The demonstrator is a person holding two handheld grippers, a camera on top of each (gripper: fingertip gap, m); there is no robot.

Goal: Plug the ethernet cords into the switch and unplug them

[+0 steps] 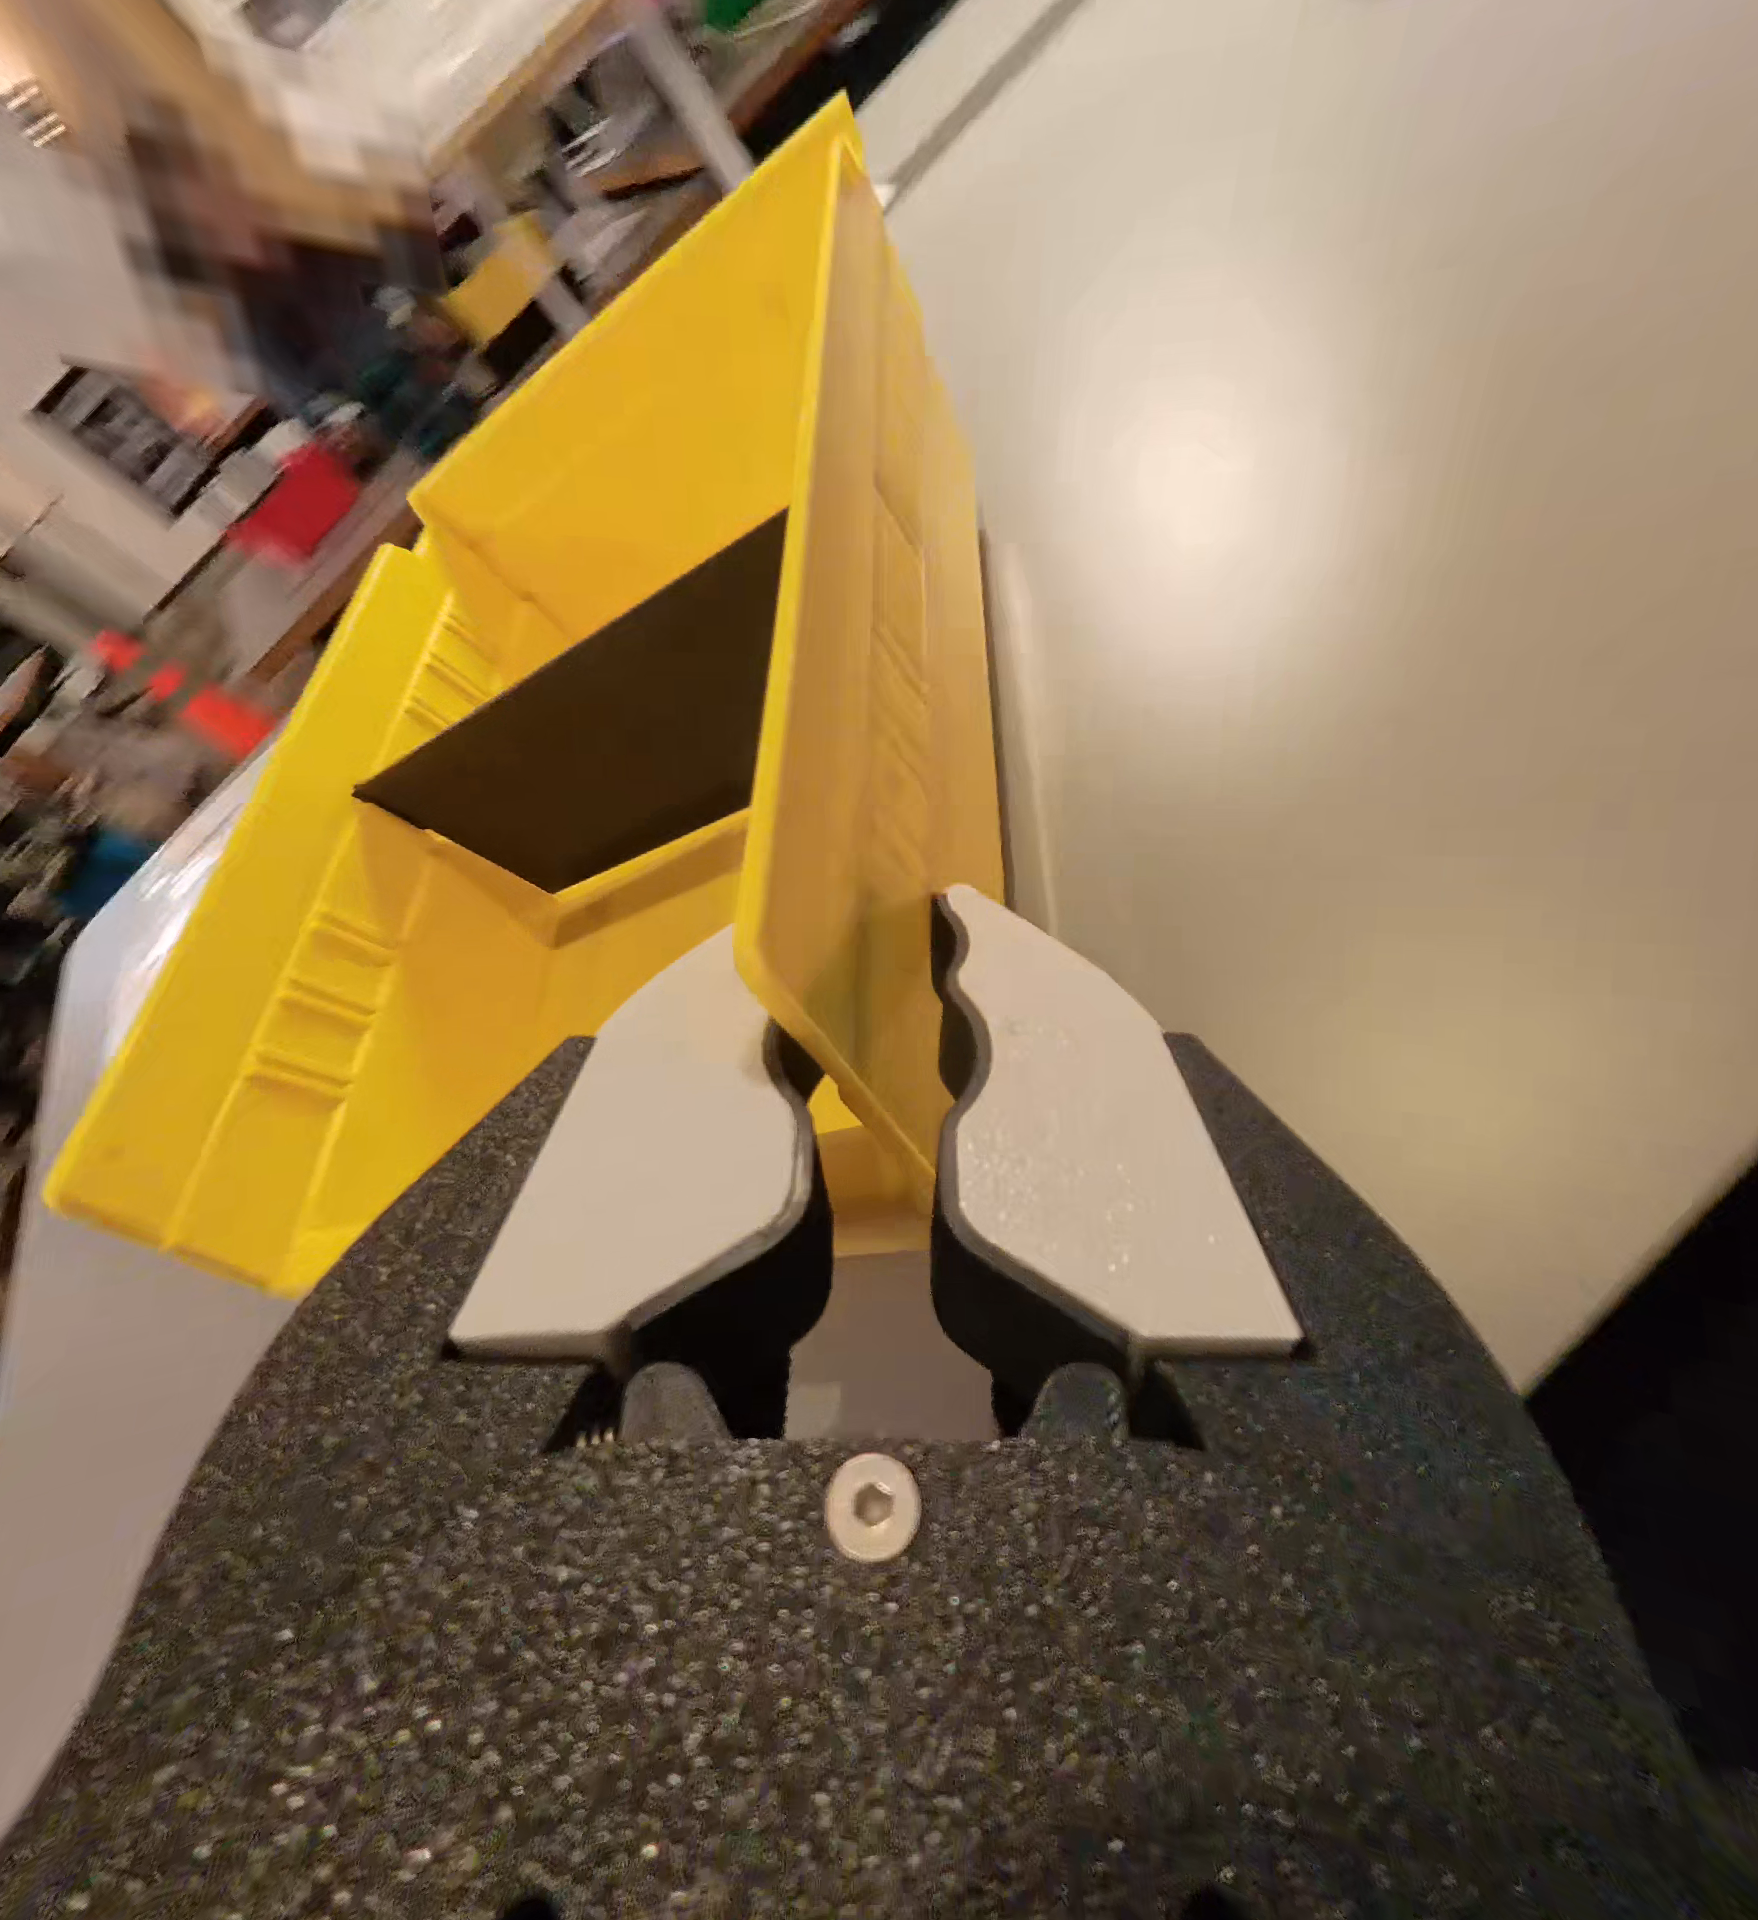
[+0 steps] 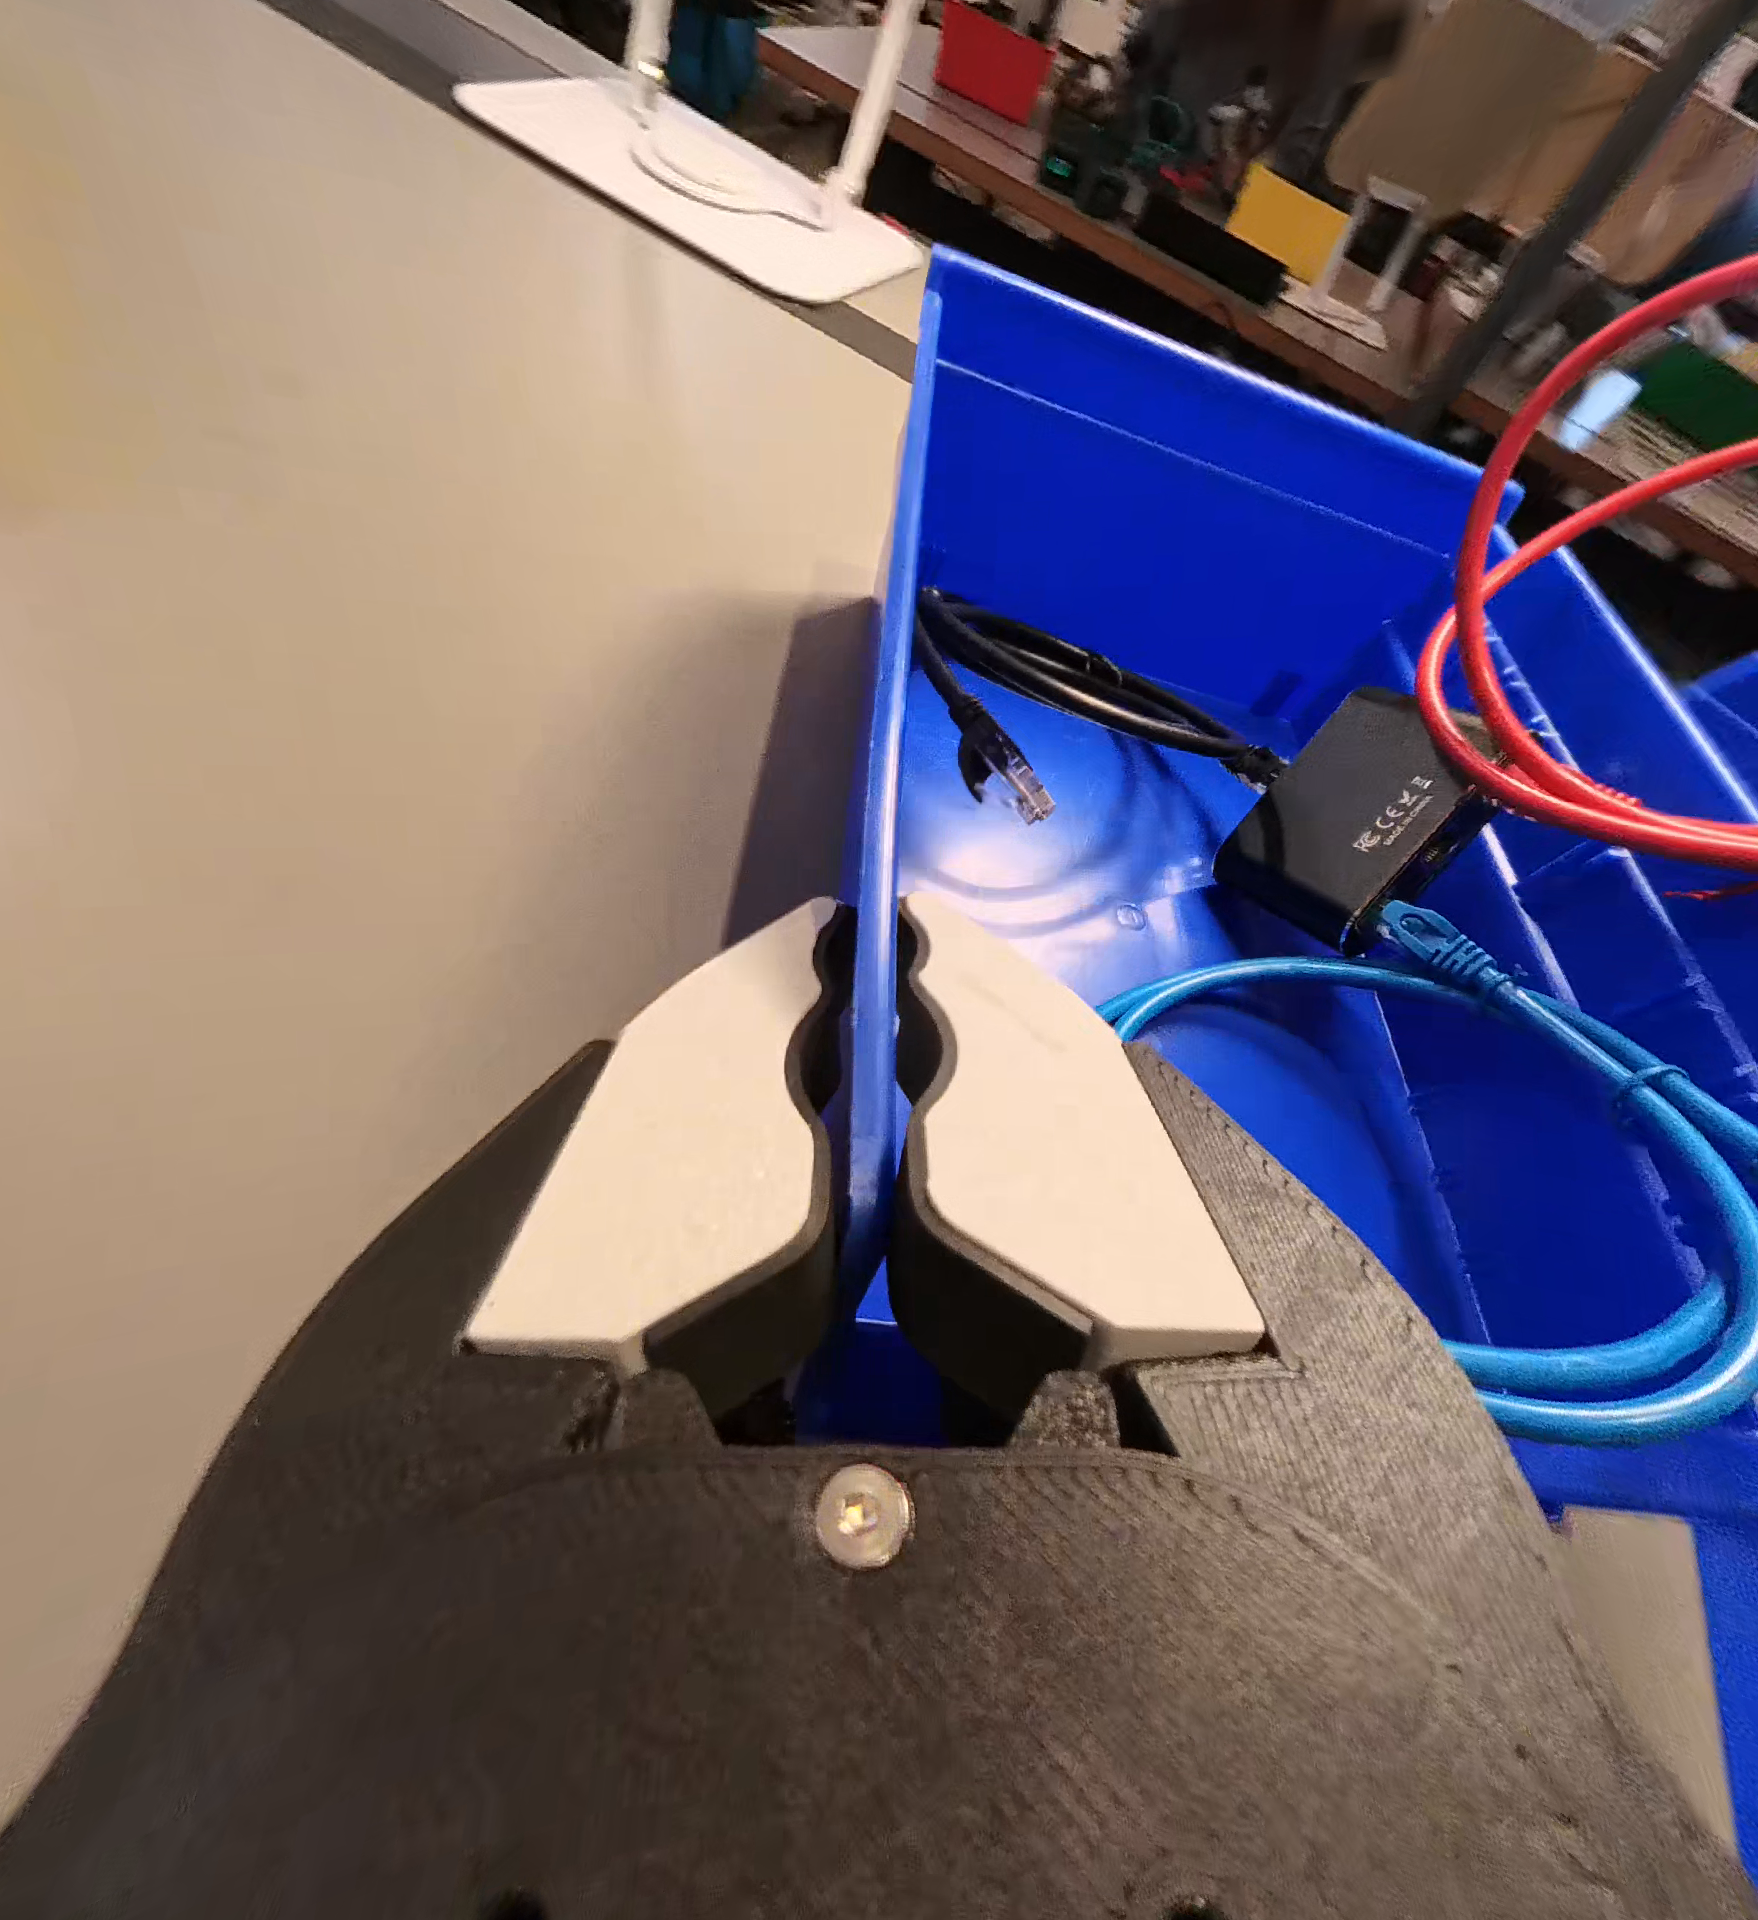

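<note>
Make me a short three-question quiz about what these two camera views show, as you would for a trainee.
1. True or false: the left hand-held gripper is clamped on a wall of the yellow bin.
2. Which cable in the blue bin has a loose, unplugged end lying on the bin floor? A) red cable B) black cable C) light blue cable
3. Fill in: the right hand-held gripper grips the ____ of the blue bin.

Key: 1 true. 2 B; the light blue cable meets the black switch. 3 side wall.

Pale glossy tabletop (image 1: 1374, 520) with lamp glare; blurred, cluttered workbenches (image 2: 1322, 322) behind, possibly workshop shelving (image 1: 116, 436).
</note>
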